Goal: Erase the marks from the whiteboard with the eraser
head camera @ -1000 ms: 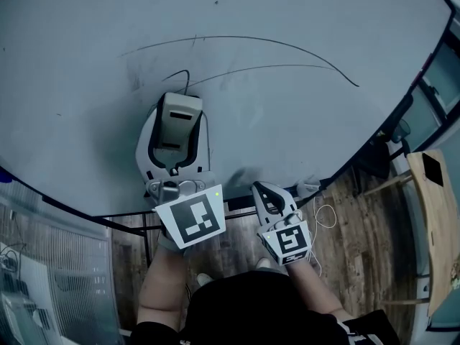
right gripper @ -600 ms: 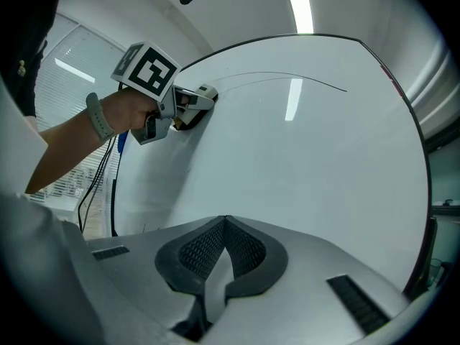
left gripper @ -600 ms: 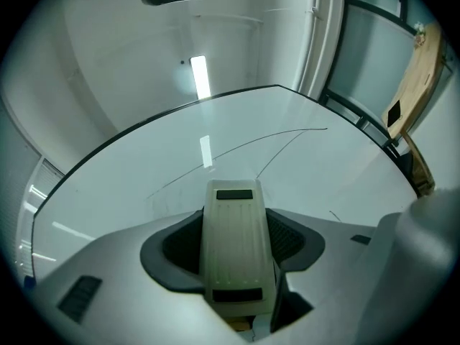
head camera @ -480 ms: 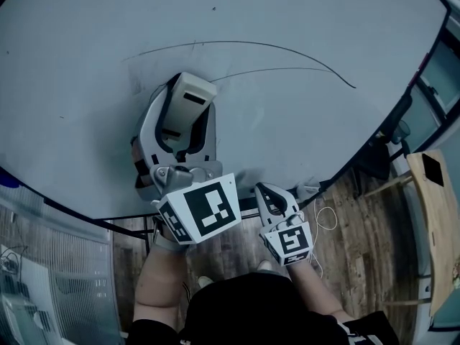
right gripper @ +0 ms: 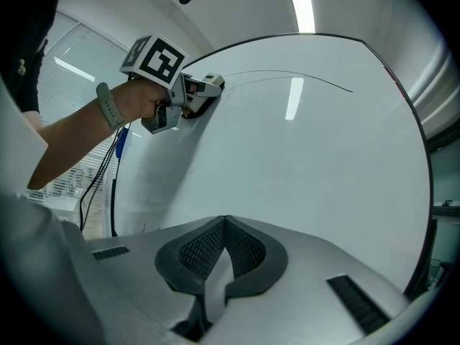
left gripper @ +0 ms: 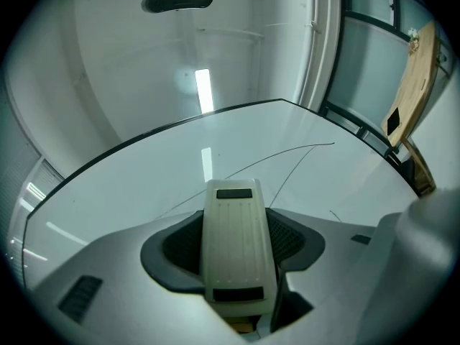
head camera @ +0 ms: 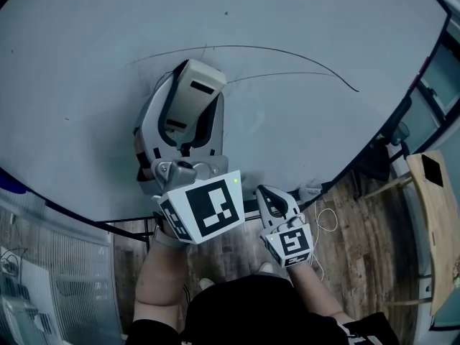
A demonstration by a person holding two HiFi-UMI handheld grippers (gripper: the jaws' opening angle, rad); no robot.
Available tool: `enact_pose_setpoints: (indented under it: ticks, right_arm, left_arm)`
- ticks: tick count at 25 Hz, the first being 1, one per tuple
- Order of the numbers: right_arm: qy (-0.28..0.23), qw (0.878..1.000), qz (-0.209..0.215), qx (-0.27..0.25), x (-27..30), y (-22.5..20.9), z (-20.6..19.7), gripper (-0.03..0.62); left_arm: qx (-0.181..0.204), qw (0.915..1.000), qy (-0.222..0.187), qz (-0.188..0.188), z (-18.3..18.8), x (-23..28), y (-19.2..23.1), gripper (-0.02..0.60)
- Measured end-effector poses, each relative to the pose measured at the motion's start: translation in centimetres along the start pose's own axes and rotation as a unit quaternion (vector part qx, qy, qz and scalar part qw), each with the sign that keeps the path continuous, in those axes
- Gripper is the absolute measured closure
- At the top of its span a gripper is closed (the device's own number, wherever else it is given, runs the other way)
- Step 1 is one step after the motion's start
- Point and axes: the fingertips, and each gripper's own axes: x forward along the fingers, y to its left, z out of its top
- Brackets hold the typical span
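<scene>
The whiteboard [head camera: 302, 27] fills the head view, and two long thin curved marks [head camera: 287, 52] run across it. My left gripper [head camera: 192, 95] is shut on a cream eraser [head camera: 202, 80], which is pressed to the board at the left end of the marks. In the left gripper view the eraser [left gripper: 237, 246] sits between the jaws, with the marks [left gripper: 287, 160] just beyond it. My right gripper [head camera: 277, 203] hangs below the board's lower edge, shut with nothing in it. The right gripper view shows its own jaws [right gripper: 223, 246] closed and the left gripper [right gripper: 194, 95] on the whiteboard [right gripper: 309, 164].
The board's dark lower frame [head camera: 86, 218] runs in front of me. A wooden panel [head camera: 431, 214] stands at the right, and a white cable [head camera: 325, 218] lies on the plank floor. A ribbed screen [head camera: 50, 264] is at the lower left.
The left gripper slid the eraser up and to the right across the board. The small curl and the left end of the lower mark are gone. The right gripper stayed put.
</scene>
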Motion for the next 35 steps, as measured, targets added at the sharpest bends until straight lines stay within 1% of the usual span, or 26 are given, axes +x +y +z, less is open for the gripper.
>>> enact_pose_setpoints:
  ticks: [6,9,11,13,18,22,27,31,35]
  right_arm:
    - [0.004,1.0,0.012,-0.002,1.0,2.2,0.1,0.568]
    - [0.006,1.0,0.023,-0.006,1.6,3.7,0.1,0.568]
    - [0.005,0.999,0.033,-0.012,2.1,4.8,0.3,0.568]
    - [0.004,0.999,0.041,-0.018,2.4,5.6,0.4,0.568]
    - [0.008,0.999,0.044,-0.007,3.1,6.5,0.2,0.568]
    - [0.007,0.999,0.048,-0.01,3.4,6.5,0.0,0.568]
    - [0.007,0.999,0.045,-0.003,3.3,5.4,-0.2,0.568]
    - [0.006,0.999,0.043,-0.001,3.1,4.3,-0.4,0.568]
    - [0.005,0.999,0.043,0.002,2.8,3.7,-0.5,0.568]
  left_arm:
    - [-0.018,0.9997,0.001,0.019,-2.6,-1.7,2.6,0.318]
    - [-0.007,0.9997,0.007,0.024,-3.8,-2.7,4.3,0.318]
    - [-0.011,0.9994,0.013,0.028,-4.9,-3.4,5.1,0.318]
    - [-0.004,0.9994,0.019,0.03,-5.7,-4.0,5.8,0.318]
    - [0.006,0.9994,0.018,0.03,-7.2,-4.8,5.9,0.318]
    - [0.036,0.9991,0.02,0.014,-6.8,-4.4,5.8,0.319]
    - [0.023,0.9993,0.029,0.01,-6.7,-4.3,5.4,0.319]
    - [0.035,0.9988,0.033,0.007,-6.0,-3.8,5.0,0.319]
    - [0.056,0.9979,0.031,0.0,-4.9,-3.5,5.2,0.319]
